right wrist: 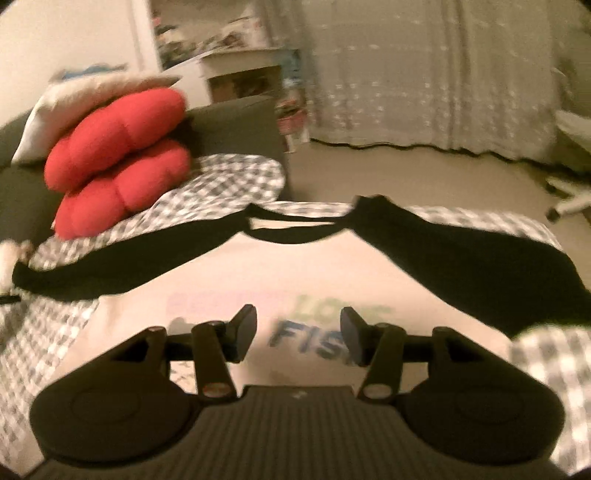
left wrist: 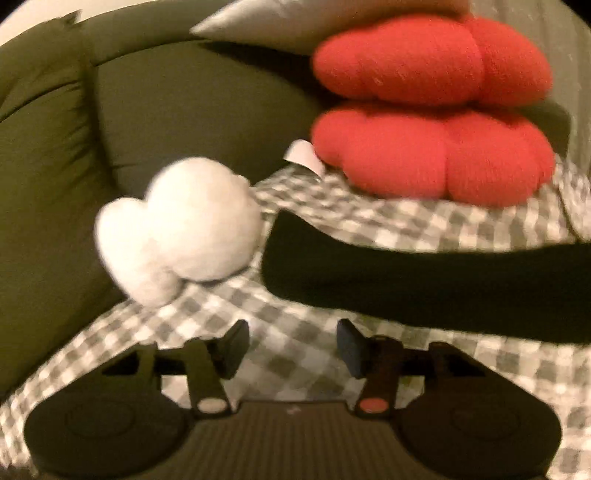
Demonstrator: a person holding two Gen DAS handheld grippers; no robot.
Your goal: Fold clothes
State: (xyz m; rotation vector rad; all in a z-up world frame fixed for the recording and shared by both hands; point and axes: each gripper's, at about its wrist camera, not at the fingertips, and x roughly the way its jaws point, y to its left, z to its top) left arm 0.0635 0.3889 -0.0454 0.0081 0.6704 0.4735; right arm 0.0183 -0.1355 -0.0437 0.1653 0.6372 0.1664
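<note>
One shirt (right wrist: 295, 266) lies flat, front up, on a checked sheet (right wrist: 236, 177) over a dark green sofa (left wrist: 184, 110). Its collar points away from the right camera and its hem toward it, so the body runs straight ahead; the two black sleeves (right wrist: 480, 258) spread left and right across that line. Blurred letters reading "FIS" show on the white chest. Two red cushions (left wrist: 432, 110) are stacked at the sofa's back, one pale pillow (left wrist: 280, 22) behind them and one white plush (left wrist: 177, 229) beside the left sleeve. The left gripper (left wrist: 291, 350) stands about half open over bare sheet, empty, just short of that sleeve. The right gripper (right wrist: 297, 336) is likewise half open above the chest print, gripping nothing.
</note>
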